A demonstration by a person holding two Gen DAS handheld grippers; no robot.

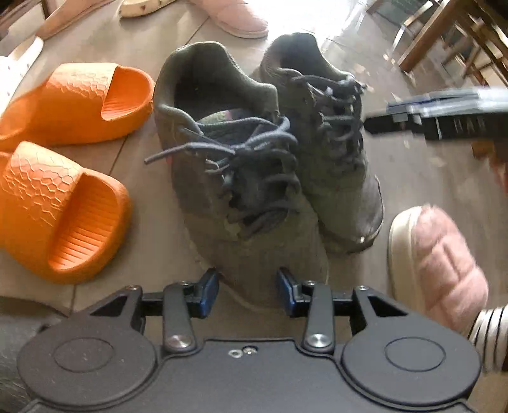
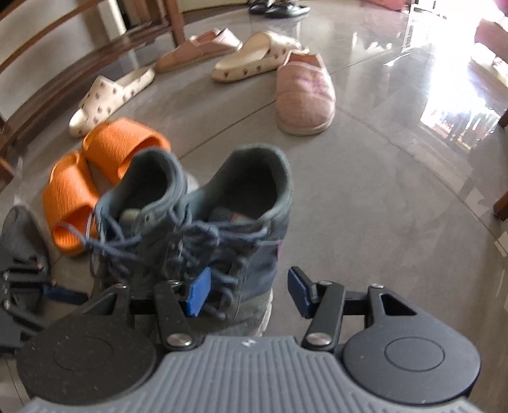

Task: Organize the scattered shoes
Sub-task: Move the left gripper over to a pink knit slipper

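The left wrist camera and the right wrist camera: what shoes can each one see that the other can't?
Only the left wrist view shows a fluffy pink slipper near a striped sleeve. Only the right wrist view shows black shoes far back and a tan slide. Both show the grey sneakers, orange slides, the flat pink slipper and cream spotted slides.
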